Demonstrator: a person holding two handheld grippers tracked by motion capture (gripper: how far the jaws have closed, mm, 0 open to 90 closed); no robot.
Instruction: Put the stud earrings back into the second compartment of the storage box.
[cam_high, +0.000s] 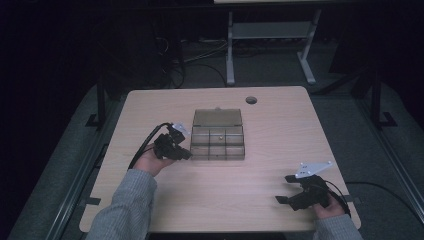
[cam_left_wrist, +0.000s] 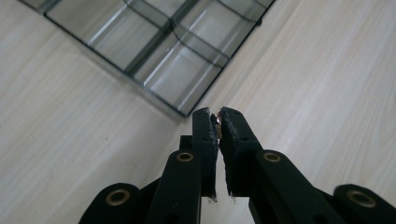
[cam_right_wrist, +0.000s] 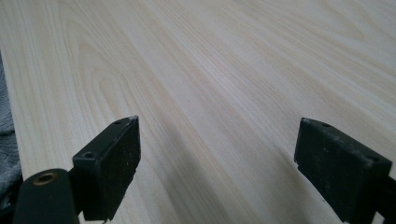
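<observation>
No writing is readable. Left gripper (cam_left_wrist: 218, 122), beside the open compartment box (cam_high: 218, 136) at bench (cam_high: 210, 200) centre, pinches a tiny brownish object (cam_left_wrist: 218, 122) between nearly closed fingers. Right gripper (cam_right_wrist: 217, 161) fingers spread wide, empty, near the bench's front right corner.

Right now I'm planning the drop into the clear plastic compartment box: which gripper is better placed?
Left. The left gripper is pinching a small brass-coloured piece beside the clear plastic compartment box. The right gripper is open near the wooden table's front edge.

A compartment box (cam_high: 218, 136) sits mid-table (cam_high: 260, 190), lid open behind it. The left claw (cam_high: 184, 153) is just beside its front-left corner. The right claw (cam_high: 284, 189) is well apart, near the table's front-right edge.
</observation>
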